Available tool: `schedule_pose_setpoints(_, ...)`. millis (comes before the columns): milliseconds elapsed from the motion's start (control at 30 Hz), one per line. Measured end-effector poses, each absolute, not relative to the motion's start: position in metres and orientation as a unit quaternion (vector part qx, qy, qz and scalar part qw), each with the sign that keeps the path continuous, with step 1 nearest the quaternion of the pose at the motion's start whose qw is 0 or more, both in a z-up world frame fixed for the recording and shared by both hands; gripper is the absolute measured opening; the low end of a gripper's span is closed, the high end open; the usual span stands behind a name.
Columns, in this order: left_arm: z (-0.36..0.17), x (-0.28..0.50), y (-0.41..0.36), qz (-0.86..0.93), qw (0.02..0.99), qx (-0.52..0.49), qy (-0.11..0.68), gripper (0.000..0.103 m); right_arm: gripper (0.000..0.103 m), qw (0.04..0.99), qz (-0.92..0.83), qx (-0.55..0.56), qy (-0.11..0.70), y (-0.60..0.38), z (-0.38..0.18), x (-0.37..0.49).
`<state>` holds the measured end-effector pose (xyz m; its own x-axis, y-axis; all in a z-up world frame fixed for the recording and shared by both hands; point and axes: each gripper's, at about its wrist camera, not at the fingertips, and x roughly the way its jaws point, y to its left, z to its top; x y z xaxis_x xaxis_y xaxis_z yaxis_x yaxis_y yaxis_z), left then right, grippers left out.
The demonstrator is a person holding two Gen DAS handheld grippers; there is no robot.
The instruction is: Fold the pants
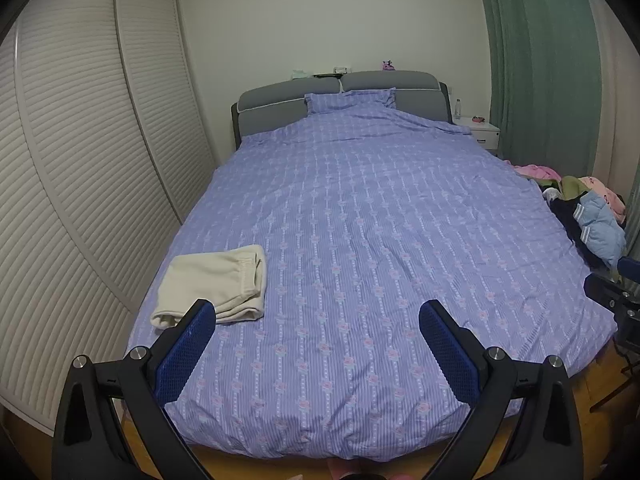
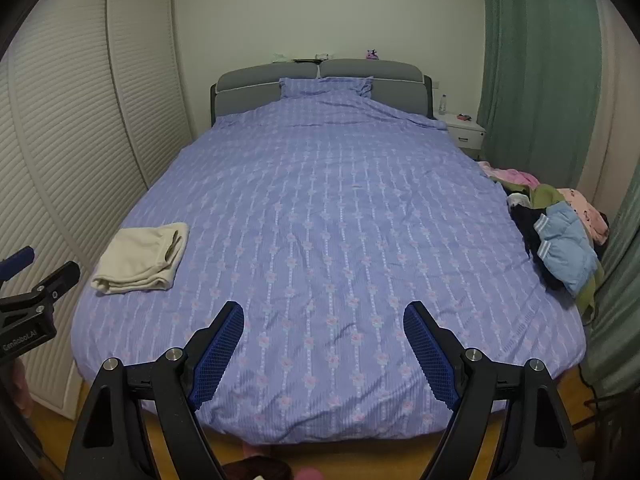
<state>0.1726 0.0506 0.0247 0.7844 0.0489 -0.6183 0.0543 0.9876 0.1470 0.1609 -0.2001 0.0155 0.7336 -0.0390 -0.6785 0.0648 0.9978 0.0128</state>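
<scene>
Cream pants lie folded into a small rectangle near the left edge of the bed; the right wrist view shows the cream pants at its left. My left gripper hangs open above the foot of the bed, its left pad just right of the pants and apart from them. My right gripper is open too, over the bare cover, with nothing between its blue pads. Both are held back from the bed, above the floor.
The bed has a purple floral cover. A heap of clothes sits at the bed's right edge. Louvred wardrobe doors stand close on the left, green curtains on the right, a white nightstand beyond.
</scene>
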Motion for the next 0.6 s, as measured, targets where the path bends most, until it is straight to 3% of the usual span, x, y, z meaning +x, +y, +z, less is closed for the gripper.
schedule_pose_setpoints(600,0.026,0.166,0.046,-0.009,0.942,0.079,0.325,0.103,0.083,0.933,-0.037,0.019,0.356,-0.204,0.019,0.145)
